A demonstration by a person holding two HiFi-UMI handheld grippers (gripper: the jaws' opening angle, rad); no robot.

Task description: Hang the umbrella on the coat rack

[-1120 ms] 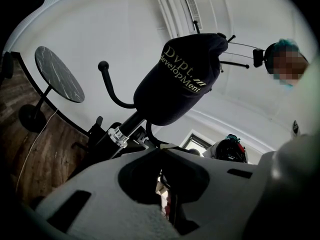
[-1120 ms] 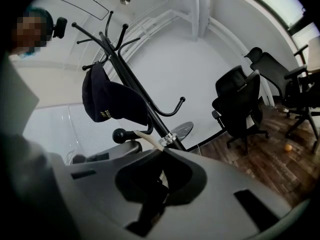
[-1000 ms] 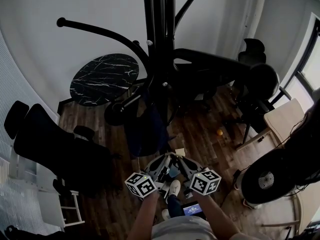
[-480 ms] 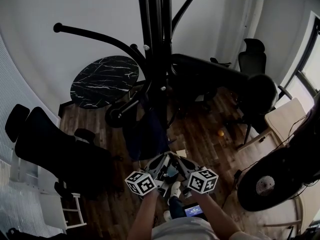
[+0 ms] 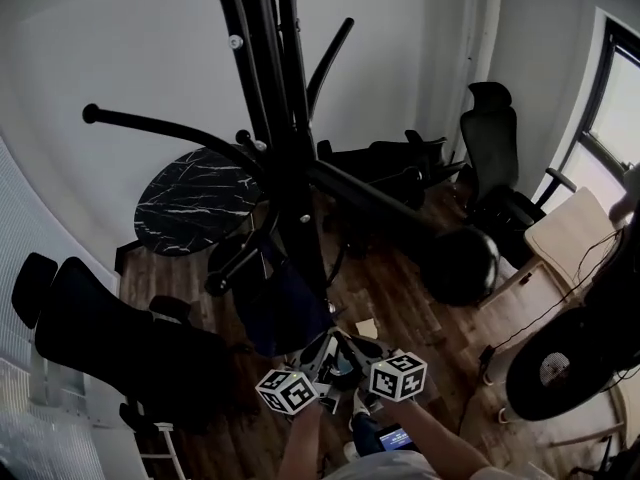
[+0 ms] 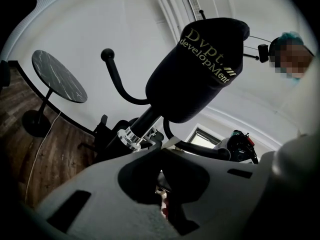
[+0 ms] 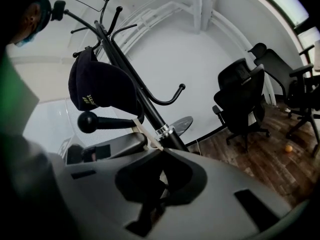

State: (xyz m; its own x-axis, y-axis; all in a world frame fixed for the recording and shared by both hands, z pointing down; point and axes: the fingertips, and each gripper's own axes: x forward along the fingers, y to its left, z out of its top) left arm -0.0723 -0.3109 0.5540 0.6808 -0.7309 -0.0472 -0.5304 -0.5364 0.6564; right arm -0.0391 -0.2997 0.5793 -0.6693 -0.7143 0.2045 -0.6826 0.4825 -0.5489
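The black coat rack (image 5: 285, 168) rises in the middle of the head view, its ball-tipped hooks spreading left and right. A dark blue cap (image 5: 285, 308) hangs low on it, just above my grippers. The left gripper (image 5: 325, 353) and the right gripper (image 5: 355, 351) meet tip to tip under the cap. Both look shut on the umbrella, which is almost wholly hidden between them. In the right gripper view a pale strap (image 7: 145, 132) runs from the jaws toward a ball-ended hook (image 7: 87, 121). A black shaft with a silver ring (image 6: 132, 134) stands right beyond the left jaws.
A round black marble table (image 5: 195, 198) stands behind the rack on the left. Black office chairs (image 5: 495, 158) line the back right, and another black chair (image 5: 110, 338) is at the near left. A pale wooden chair (image 5: 570, 233) and a fan (image 5: 560, 368) are on the right.
The head view has swung, so the rack now leans left and a big ball-tipped hook crosses to the right. Both grippers stay together, slightly lower in the view.
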